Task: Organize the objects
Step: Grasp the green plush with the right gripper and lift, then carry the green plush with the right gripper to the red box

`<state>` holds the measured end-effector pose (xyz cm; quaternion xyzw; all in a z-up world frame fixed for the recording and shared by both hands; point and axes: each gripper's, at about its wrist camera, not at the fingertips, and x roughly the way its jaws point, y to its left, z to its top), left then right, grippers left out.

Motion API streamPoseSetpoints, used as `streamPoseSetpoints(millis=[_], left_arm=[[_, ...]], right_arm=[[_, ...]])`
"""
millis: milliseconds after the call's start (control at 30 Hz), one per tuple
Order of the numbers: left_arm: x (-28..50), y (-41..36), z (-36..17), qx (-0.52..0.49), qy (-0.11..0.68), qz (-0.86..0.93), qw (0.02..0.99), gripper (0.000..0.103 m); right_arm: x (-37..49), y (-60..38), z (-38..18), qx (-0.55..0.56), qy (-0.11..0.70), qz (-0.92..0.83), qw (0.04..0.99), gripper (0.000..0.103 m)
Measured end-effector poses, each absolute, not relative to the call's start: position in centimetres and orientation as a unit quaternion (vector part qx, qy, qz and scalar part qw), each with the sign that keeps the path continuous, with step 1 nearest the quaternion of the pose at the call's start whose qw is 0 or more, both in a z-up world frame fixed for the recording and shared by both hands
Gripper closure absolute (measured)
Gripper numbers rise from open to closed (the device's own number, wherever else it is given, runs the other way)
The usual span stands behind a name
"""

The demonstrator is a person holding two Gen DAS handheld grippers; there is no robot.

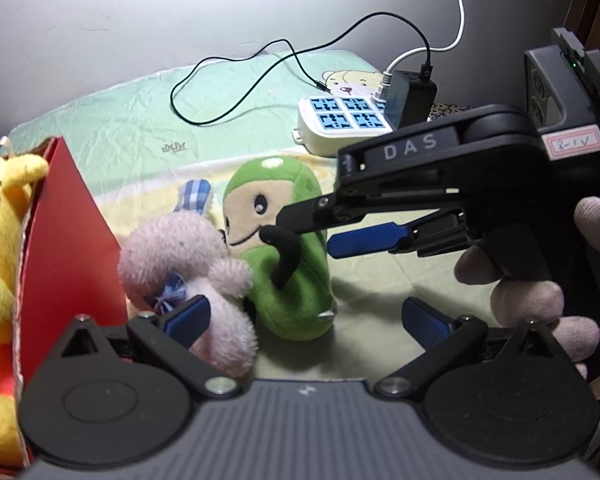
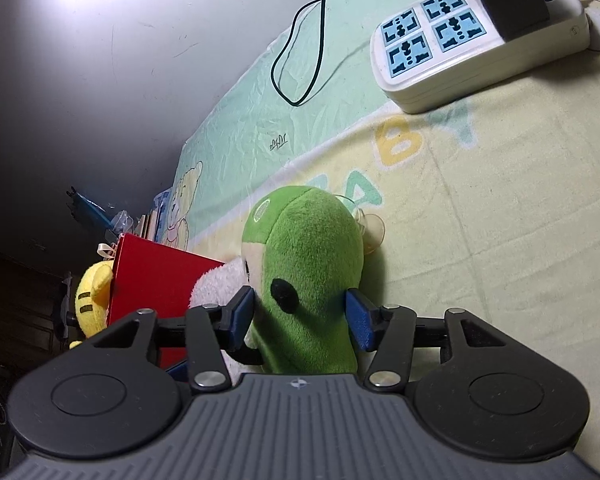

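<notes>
The right gripper (image 2: 300,316) has its jaws apart around the green plush toy (image 2: 308,272), barely gripping it. The left gripper (image 1: 304,320) stands with jaws wide apart near the pink plush toy (image 1: 188,264), holding nothing.

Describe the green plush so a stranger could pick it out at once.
Start at the red box on the pale blanket and move right, past the fluffy pink plush beside the box. The green plush leans against that pink one. It alone is bright green, with a beige face and a thin black arm.
</notes>
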<state>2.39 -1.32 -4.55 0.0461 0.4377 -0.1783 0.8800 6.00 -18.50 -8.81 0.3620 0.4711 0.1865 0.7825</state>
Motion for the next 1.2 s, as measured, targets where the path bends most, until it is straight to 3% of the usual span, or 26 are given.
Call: streamPoseSetpoints(millis=[133, 300, 700, 1200], left_arm=[[3.0, -1.1, -4.7, 0.056, 0.431, -0.168, 0.885, 0.004], [3.9, -1.0, -4.8, 0.043, 0.43, -0.172, 0.885, 0.006], [4.5, -2.3, -5.5, 0.025, 0.446, -0.214, 0.869, 0.016], [-0.9, -2.0, -5.4, 0.0, 0.475, -0.282, 0.833, 0.023]], right_arm=[[6.6, -18.5, -9.6, 0.372, 0.475, 0.193, 0.774, 0.042], [6.4, -18.7, -9.8, 0.375, 0.475, 0.207, 0.768, 0.049], [2.1, -20.9, -8.8, 0.376, 0.485, 0.199, 0.764, 0.05], [-5.3, -19.7, -7.3, 0.352, 0.499, 0.179, 0.772, 0.05]])
